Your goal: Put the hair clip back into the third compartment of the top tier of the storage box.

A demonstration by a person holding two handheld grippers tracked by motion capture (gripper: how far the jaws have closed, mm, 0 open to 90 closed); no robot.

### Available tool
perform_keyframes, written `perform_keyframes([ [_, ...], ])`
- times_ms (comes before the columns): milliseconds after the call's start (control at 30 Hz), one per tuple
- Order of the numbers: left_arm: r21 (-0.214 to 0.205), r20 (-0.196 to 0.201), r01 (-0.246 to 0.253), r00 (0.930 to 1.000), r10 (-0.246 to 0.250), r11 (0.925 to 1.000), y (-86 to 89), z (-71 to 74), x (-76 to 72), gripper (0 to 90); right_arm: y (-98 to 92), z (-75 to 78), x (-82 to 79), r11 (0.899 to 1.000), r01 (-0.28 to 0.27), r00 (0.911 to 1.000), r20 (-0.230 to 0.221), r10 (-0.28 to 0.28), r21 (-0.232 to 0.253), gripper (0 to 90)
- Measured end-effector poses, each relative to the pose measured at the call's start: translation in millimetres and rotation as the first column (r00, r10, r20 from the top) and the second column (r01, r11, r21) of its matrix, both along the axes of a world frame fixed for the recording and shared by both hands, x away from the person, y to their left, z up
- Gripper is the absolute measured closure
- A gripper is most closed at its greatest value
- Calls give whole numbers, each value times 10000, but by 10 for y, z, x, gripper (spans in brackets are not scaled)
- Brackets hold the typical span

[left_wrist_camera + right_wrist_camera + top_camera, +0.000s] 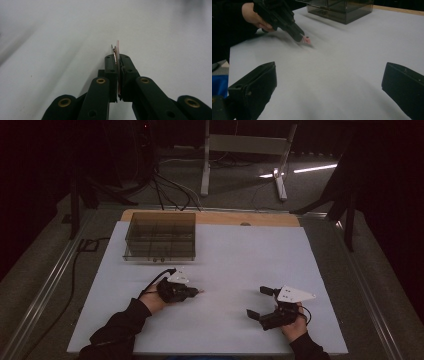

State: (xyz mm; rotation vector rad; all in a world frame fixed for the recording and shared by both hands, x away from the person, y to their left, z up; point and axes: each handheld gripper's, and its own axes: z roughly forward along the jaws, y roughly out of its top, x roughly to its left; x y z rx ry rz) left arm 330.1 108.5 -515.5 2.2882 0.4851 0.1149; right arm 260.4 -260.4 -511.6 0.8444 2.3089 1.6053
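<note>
Two hand-held grippers: left [117, 58] pinches a thin pink card [117, 50], no readable writing; right [329, 87] gapes empty.

On the desk [230, 250], the compartment box [160, 236] stands at the far left. Your left tool [197, 292] lies nearer you, in front of the box, with a thin flat piece [117, 52] between its jaws. Your right tool [260, 302] sits well apart to its right.
</note>
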Motion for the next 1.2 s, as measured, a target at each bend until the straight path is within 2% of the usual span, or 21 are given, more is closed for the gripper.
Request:
perform_keyframes([
  [667,-75,-108,142,9998,-142,9999,11,94,-35,878,1,1,9,10000,5,10000,-44,-5,82,0],
  [1200,-320,68,138,9999,-136,9994,45,277,-39,878,5,0,11,10000,11,10000,-49,-11,95,0],
])
